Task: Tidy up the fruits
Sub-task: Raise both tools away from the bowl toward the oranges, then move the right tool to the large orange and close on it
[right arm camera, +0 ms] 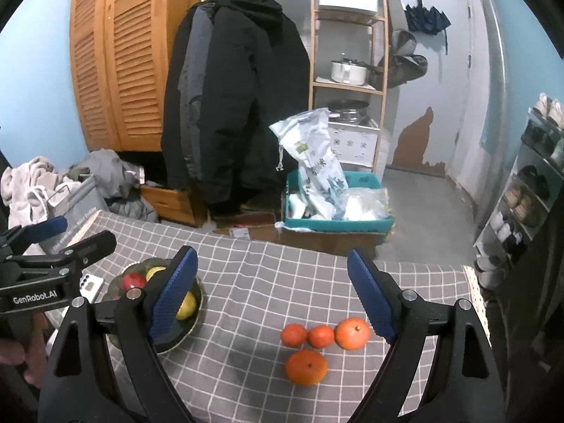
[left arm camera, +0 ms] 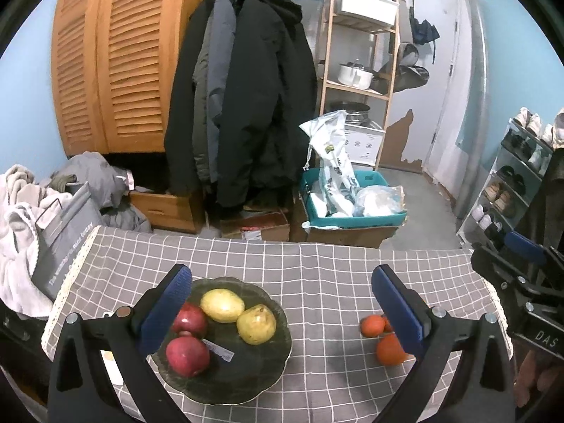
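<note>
A dark green plate on the grey checked tablecloth holds two red apples, a yellow mango and a yellow pear. Several oranges lie loose on the cloth to the plate's right; they also show in the left wrist view. My left gripper is open and empty above the plate's right side. My right gripper is open and empty above the oranges. The plate shows in the right wrist view behind the left finger.
A white phone lies left of the plate. The table's far edge drops to a floor with a teal crate, cardboard boxes, hanging coats and a shoe rack at right.
</note>
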A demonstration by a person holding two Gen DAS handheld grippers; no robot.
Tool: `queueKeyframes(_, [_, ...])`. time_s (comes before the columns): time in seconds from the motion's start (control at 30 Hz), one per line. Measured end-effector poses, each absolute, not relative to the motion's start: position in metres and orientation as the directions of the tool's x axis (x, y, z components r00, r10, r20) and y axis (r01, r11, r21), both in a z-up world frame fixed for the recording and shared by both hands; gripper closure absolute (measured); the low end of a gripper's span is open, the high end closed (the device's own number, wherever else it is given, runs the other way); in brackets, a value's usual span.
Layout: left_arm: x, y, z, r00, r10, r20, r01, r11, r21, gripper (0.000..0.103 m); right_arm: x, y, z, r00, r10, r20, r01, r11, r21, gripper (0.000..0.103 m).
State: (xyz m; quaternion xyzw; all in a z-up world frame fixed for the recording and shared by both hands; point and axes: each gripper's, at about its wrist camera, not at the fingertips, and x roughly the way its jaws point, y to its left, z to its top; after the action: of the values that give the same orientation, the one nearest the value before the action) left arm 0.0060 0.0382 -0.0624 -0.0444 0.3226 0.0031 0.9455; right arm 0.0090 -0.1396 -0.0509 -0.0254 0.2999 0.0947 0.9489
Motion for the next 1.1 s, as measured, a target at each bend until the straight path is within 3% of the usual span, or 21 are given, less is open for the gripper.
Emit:
queueKeyframes(0.6, [0.021, -0.002, -0.085, 0.752, -0.029, -0.658, 0.023, 1.000, -0.018, 0.000, 0.014, -0.174, -0.072, 0.763, 0.124, -0.634, -0.131, 0.991, 0.035, 0.017])
queueKeyframes(1.1, [0.060, -0.032, -0.181, 0.582, -0.003, -0.813, 0.053, 0.998, 0.035, 0.000, 0.046, -0.194, -0.175, 0.552, 0.100, -0.827, -0.086, 0.994, 0.063, 0.017])
